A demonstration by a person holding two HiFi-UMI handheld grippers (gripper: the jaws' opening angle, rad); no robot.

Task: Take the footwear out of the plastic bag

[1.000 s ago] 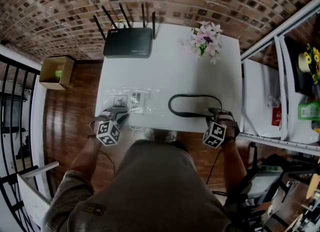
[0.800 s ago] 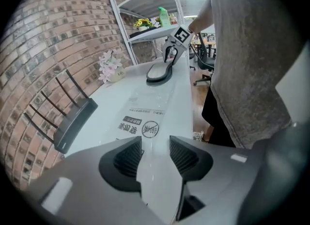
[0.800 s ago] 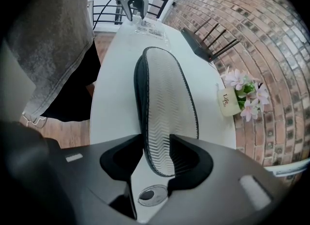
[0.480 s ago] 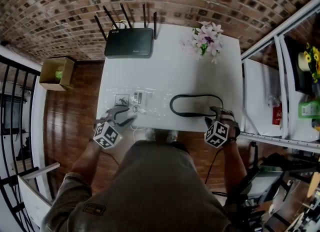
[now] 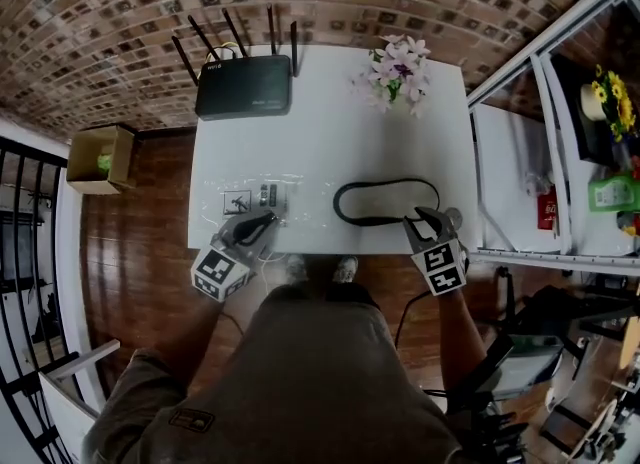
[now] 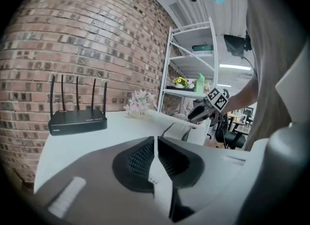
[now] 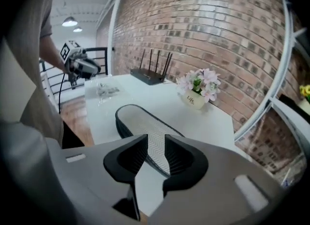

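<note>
The left tongs (image 6: pixel 155 141) have just closed on the thin, slippery bag (image 5: pixel 262 199). The right tongs (image 7: pixel 156 142) have just closed on one end of the slipper (image 5: pixel 387 202), by the near edge of the table (image 5: pixel 330 132). The slipper looks light and bendy, so hold its thick rim.

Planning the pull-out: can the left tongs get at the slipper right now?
Probably not: the left tongs have just closed further on the edge of the plastic bag, so they're occupied. The slipper lies further right on the table, with nothing standing between.
</note>
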